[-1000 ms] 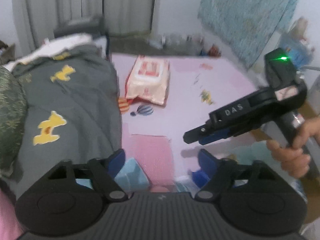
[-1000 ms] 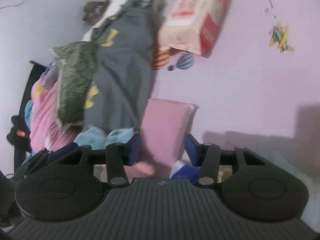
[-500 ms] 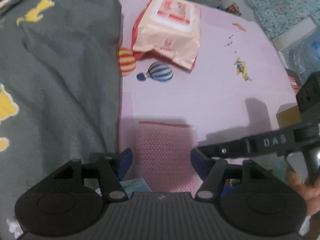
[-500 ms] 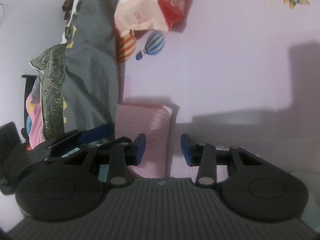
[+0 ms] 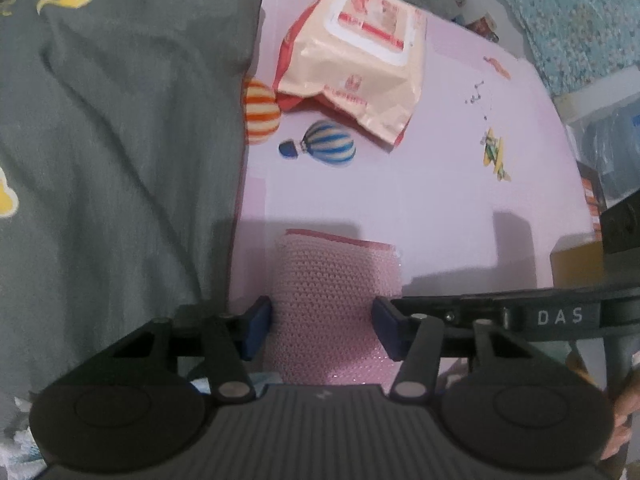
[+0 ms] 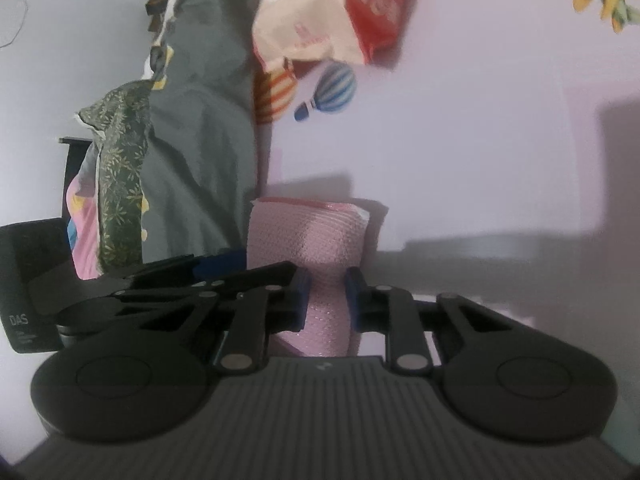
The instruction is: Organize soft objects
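The pink bed sheet (image 5: 420, 208) fills most of the scene, printed with hot-air balloons and a little yellow plane (image 5: 495, 155). Along its left side lies the grey blanket (image 5: 120, 140) with yellow animal shapes, bunched in soft folds, its edge just covering part of the orange striped balloon print (image 5: 261, 112). From the right wrist view there's a dark green patterned cloth (image 6: 120, 184) draped beyond the blanket, with something pink and colourful under it.

Further up the bed sits the pack of wet wipes (image 5: 356, 64) — peach and red wrapper, white flap on top — lying flat and overlapping the blanket's edge region, just above the blue striped balloon print (image 5: 330, 148).

Now the main thing: the folded pink knitted cloth (image 5: 336, 300) lies flat on the sheet, close beside the blanket's edge, near end towards both tools.

The left gripper (image 5: 322, 328) is right over it, blue-padded fingers (image 5: 258, 326) spread wide, one at each side of the cloth — near it, though I can't tell if they touch. The right gripper (image 6: 327, 300) comes in from the other side, its fingers (image 6: 300, 300) drawn in much closer, with the cloth's near edge between the pads and seemingly pinched there. In the left view the right tool's black arm, marked DAS, runs across just behind the left gripper's right-hand finger.
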Available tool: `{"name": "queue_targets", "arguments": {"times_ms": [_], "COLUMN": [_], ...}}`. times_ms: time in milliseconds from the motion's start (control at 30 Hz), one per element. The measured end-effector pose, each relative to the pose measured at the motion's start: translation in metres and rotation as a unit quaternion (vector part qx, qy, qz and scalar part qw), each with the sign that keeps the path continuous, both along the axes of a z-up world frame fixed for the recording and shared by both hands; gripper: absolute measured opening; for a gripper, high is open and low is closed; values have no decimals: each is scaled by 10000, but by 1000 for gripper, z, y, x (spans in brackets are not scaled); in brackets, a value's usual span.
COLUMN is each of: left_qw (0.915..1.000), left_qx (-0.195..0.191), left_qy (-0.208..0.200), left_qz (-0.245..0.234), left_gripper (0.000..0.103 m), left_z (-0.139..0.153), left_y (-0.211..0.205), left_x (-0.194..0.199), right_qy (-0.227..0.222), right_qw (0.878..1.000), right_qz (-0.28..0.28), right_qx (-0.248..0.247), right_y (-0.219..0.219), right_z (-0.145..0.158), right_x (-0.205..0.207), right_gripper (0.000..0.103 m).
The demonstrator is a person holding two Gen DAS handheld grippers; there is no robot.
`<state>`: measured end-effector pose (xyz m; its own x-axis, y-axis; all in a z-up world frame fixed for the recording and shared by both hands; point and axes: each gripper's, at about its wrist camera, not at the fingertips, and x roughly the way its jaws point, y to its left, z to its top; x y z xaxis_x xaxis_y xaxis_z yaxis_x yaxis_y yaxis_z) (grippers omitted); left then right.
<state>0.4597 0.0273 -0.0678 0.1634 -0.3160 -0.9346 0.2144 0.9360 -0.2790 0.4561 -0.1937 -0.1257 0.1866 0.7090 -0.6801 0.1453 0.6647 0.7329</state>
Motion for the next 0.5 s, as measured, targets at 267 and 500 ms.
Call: {"name": "queue_targets", "arguments": {"times_ms": [267, 500], "left_qw": [9982, 9905], "left_qx": [-90, -71], "left_qy": [-596, -1373], "left_qz": [47, -56], "left_gripper": [54, 54], "left_z": [48, 116], "left_y": [-9, -34], "left_x": [-11, -39], "right_qy": [-671, -1444], "right_qw": [9976, 9889], "right_qz": [-155, -322], "right_qx": [13, 105], "right_y": [-15, -39], "right_z": [38, 98], "right_x": [0, -15], "right_gripper": [17, 17]}}
